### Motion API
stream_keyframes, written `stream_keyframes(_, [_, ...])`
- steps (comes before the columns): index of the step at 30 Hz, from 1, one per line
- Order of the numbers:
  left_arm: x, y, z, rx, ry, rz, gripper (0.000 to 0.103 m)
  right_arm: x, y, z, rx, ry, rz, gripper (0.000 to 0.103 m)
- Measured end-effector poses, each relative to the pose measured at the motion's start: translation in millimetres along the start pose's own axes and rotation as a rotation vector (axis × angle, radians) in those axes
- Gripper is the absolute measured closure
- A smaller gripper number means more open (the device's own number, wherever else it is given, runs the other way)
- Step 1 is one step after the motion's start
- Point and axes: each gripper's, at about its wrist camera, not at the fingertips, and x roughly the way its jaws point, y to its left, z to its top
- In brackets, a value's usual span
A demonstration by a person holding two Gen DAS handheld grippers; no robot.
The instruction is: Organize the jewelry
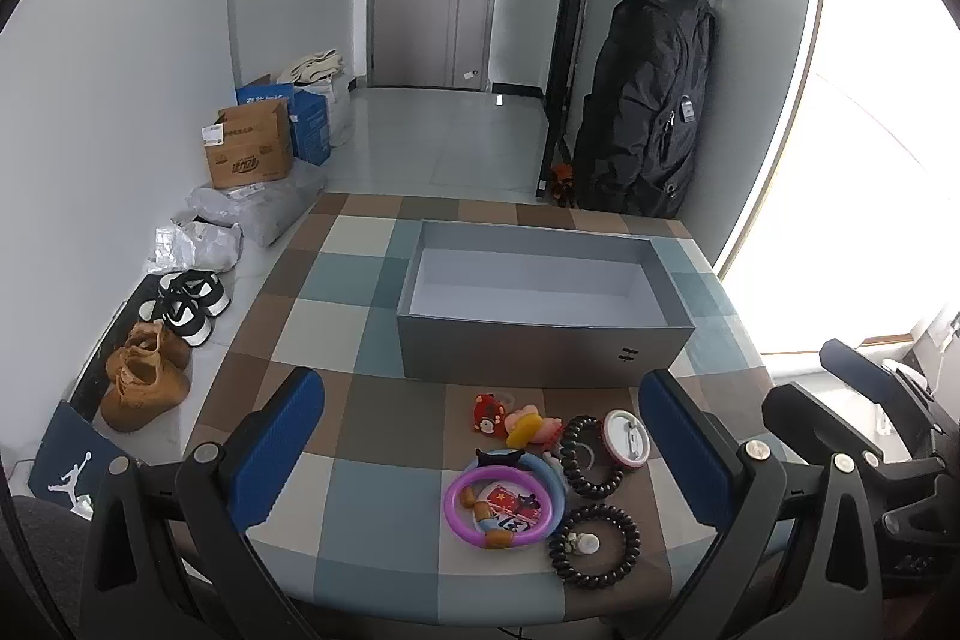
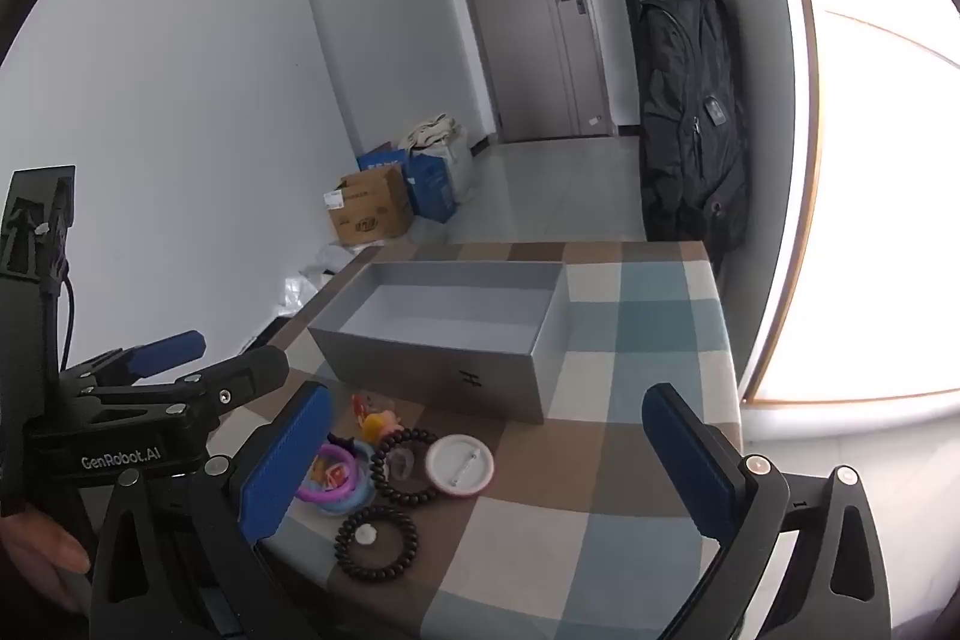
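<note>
An open grey box (image 1: 540, 346) (image 2: 432, 370) stands on the checked table (image 1: 336, 436) (image 2: 624, 460). In front of it lies a jewelry pile: a purple ring (image 1: 474, 526) (image 2: 327, 484) with a blue ring, two dark bead bracelets (image 1: 594, 550) (image 1: 585, 460) (image 2: 377, 544) (image 2: 408, 466), a round white badge (image 1: 625, 437) (image 2: 459, 465), a red charm (image 1: 489, 415) and a yellow-pink toy (image 1: 528, 427) (image 2: 378, 424). My left gripper (image 1: 480, 454) is open above the pile; it also shows in the right wrist view (image 2: 180, 358). My right gripper (image 2: 486, 466) is open, right of the pile.
Shoes (image 1: 150, 382), cardboard boxes (image 1: 249, 148) (image 2: 372, 208) and plastic bags (image 1: 258, 202) lie on the floor left of the table. A black backpack (image 1: 654, 100) (image 2: 696, 118) hangs behind the table. A bright window (image 2: 870, 196) is at right.
</note>
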Motion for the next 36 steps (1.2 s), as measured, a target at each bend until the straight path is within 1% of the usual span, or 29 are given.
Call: stream_keyframes(36, [2.1,-2.7,-2.5,-0.004,0.016,-0.01,0.001,1.4,2.4,-0.6,-0.008,0.01,0.004,0.0])
